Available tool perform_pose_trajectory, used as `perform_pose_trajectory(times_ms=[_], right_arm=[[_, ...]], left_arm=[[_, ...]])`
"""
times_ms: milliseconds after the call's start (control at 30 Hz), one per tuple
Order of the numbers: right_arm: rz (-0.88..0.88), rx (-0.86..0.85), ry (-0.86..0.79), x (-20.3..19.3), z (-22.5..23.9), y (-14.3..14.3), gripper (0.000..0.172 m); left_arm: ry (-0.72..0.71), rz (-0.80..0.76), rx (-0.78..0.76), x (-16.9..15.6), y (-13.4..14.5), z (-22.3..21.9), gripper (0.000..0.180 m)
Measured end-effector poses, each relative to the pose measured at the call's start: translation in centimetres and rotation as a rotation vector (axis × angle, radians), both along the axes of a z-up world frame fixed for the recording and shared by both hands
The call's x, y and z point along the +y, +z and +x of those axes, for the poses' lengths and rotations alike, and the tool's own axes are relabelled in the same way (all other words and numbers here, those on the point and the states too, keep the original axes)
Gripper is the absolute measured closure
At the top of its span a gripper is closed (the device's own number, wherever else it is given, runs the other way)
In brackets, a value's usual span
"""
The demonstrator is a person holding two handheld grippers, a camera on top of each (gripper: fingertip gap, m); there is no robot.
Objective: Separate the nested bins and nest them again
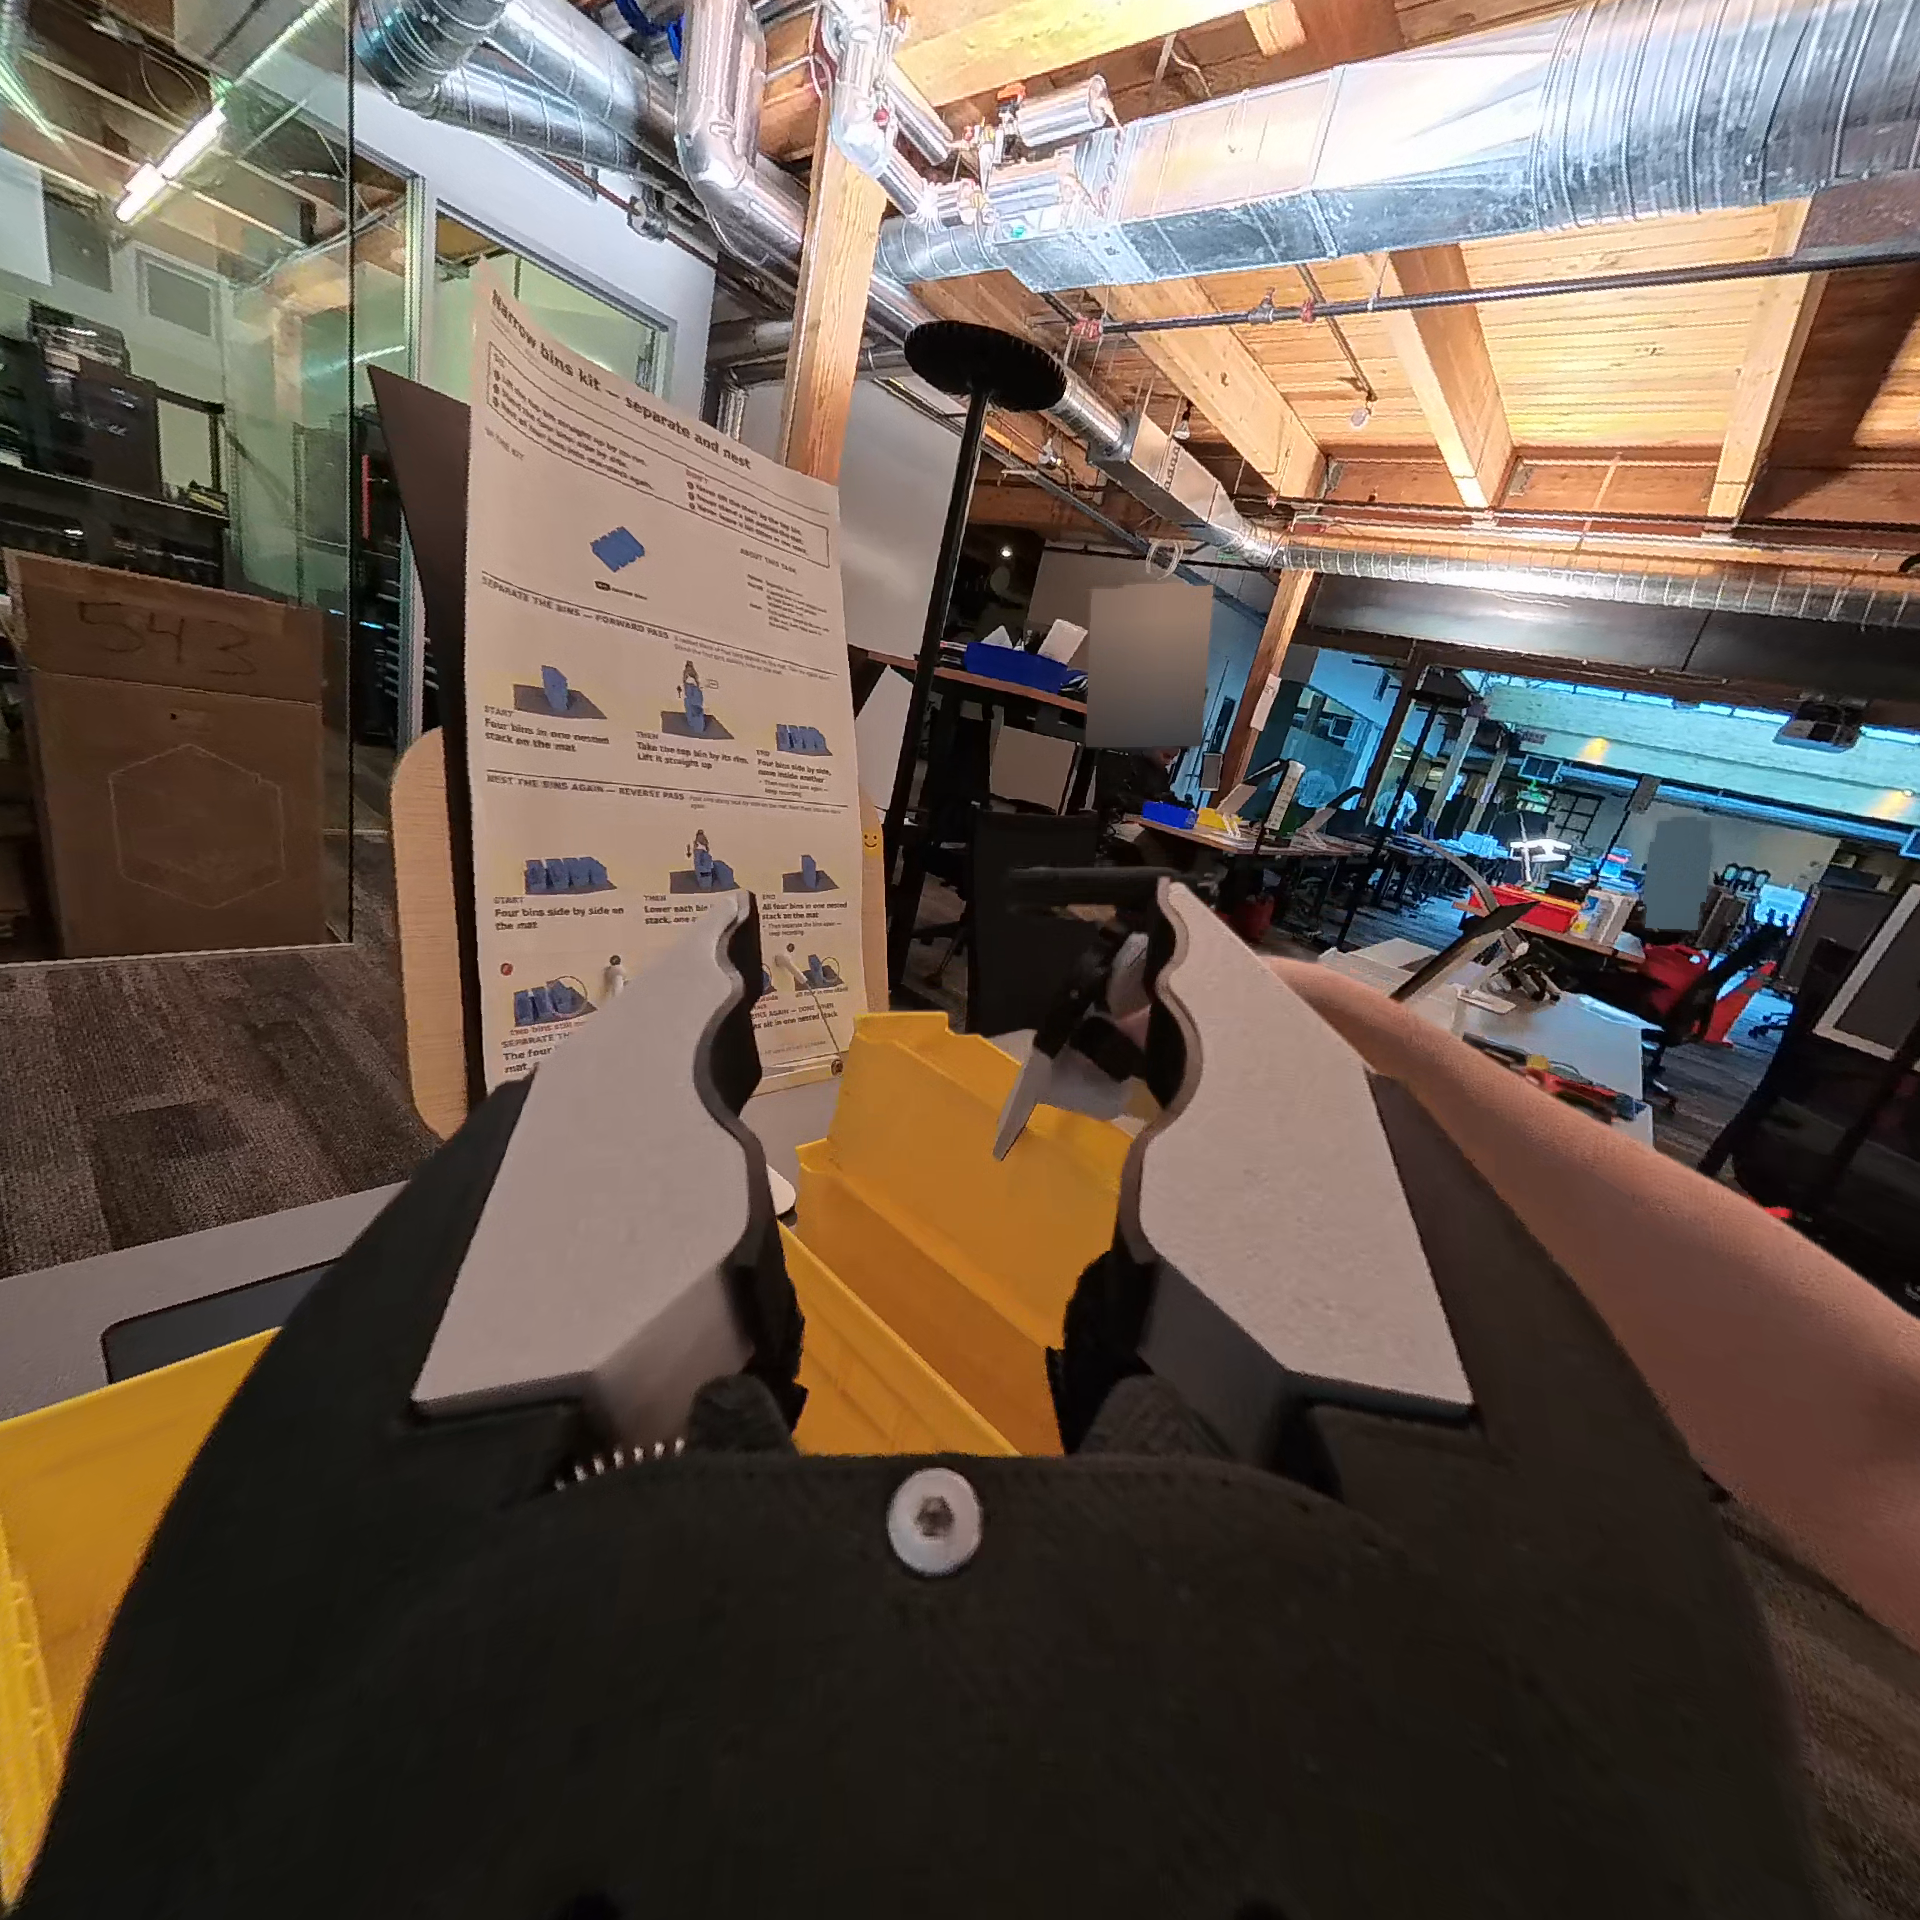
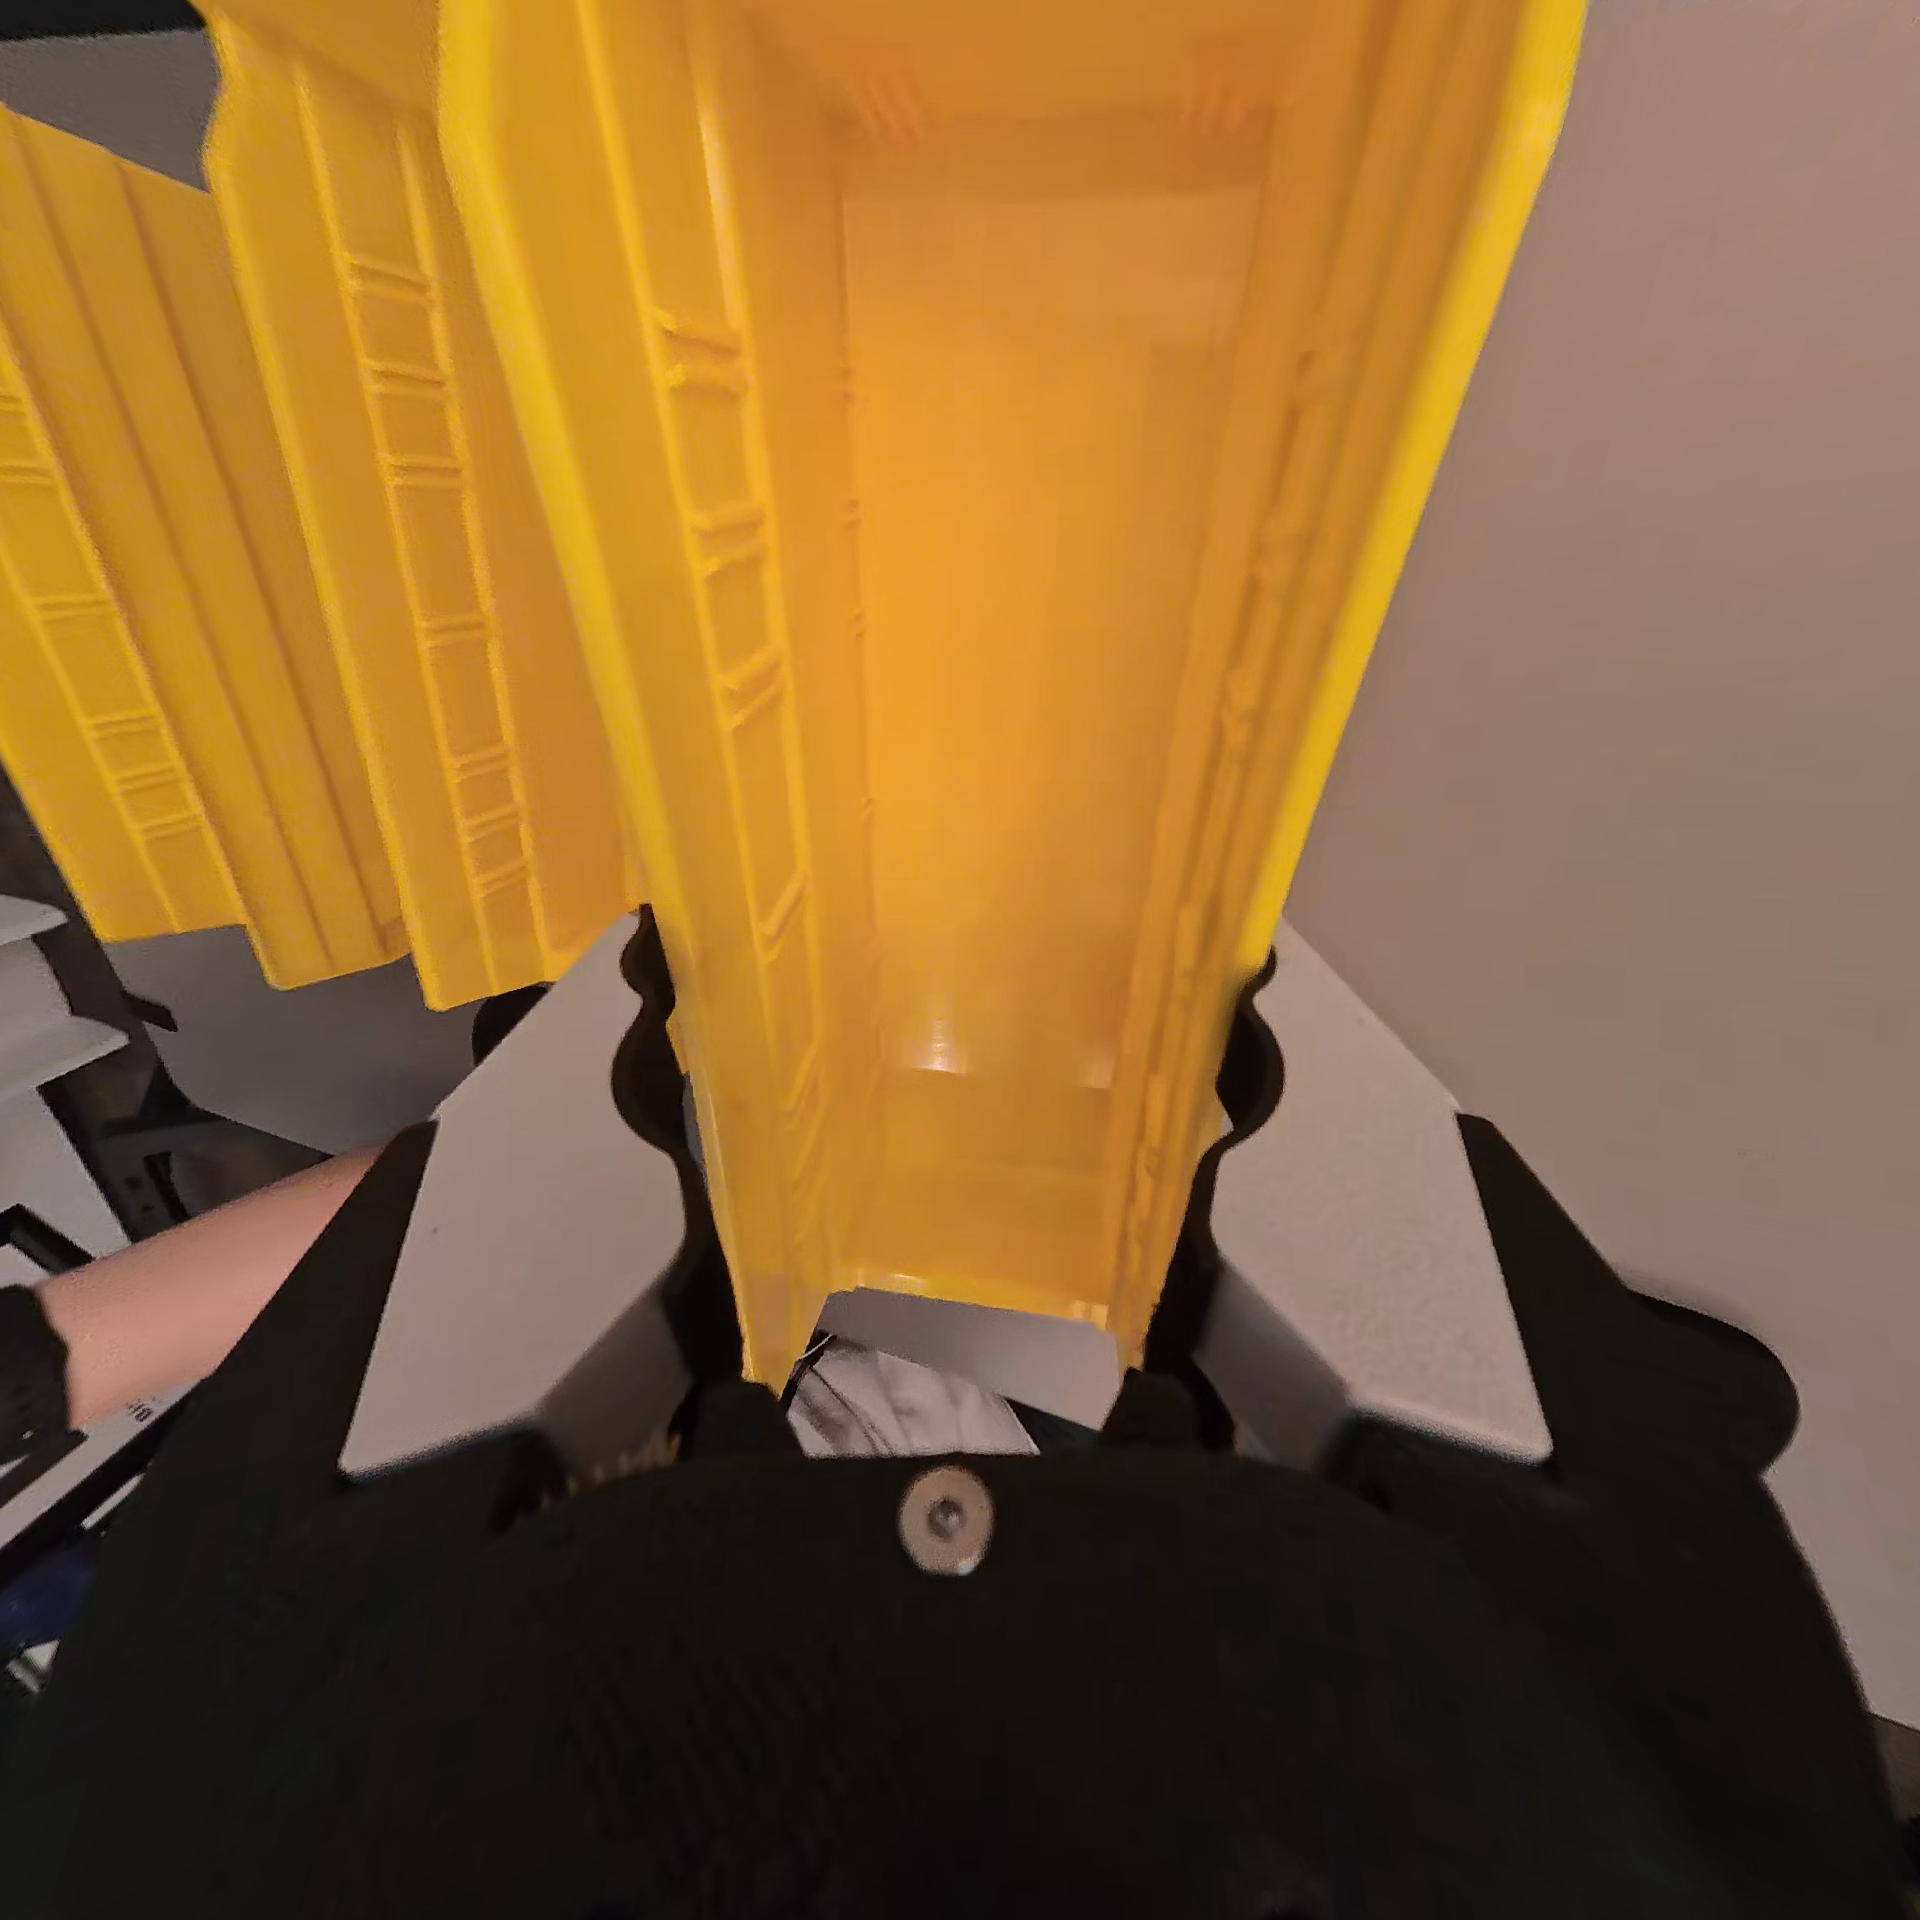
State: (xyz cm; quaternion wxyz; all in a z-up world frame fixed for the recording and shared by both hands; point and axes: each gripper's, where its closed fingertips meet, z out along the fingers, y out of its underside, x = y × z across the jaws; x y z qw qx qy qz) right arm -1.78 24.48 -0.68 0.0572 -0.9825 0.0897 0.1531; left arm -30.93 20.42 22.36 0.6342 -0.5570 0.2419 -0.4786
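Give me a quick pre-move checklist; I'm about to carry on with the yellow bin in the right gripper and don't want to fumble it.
1. Right gripper straddles the yellow bin, a finger against each long wall: ok.
2. Bin sits square between the fingers, open top facing the camera, nothing inside: ok.
3. Left gripper open with nothing between its fingers: ok.
4. Other yellow bins sit close along the held bin's left wall; clearance between them: cannot tell.
5. Whether the held bin is lifted off the table or resting on it: cannot tell.
6. Table to the right of the held bin bare: ok.
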Motion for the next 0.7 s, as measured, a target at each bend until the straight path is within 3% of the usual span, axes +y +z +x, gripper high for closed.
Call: perform_pose_trajectory(times_ms=[467, 700], right_arm=[[-0.007, -0.097, -0.039, 1.0, -0.1, -3.7, 0.064], [0.054, -0.152, -0.050, 1.9, -0.2, -4.0, 0.066]], left_arm=[[0.001, -0.003, 0.020, 0.0, -0.2, 0.7, 0.107], [-0.008, 0.000, 0.055, -0.2, -0.4, 1.8, 0.107]])
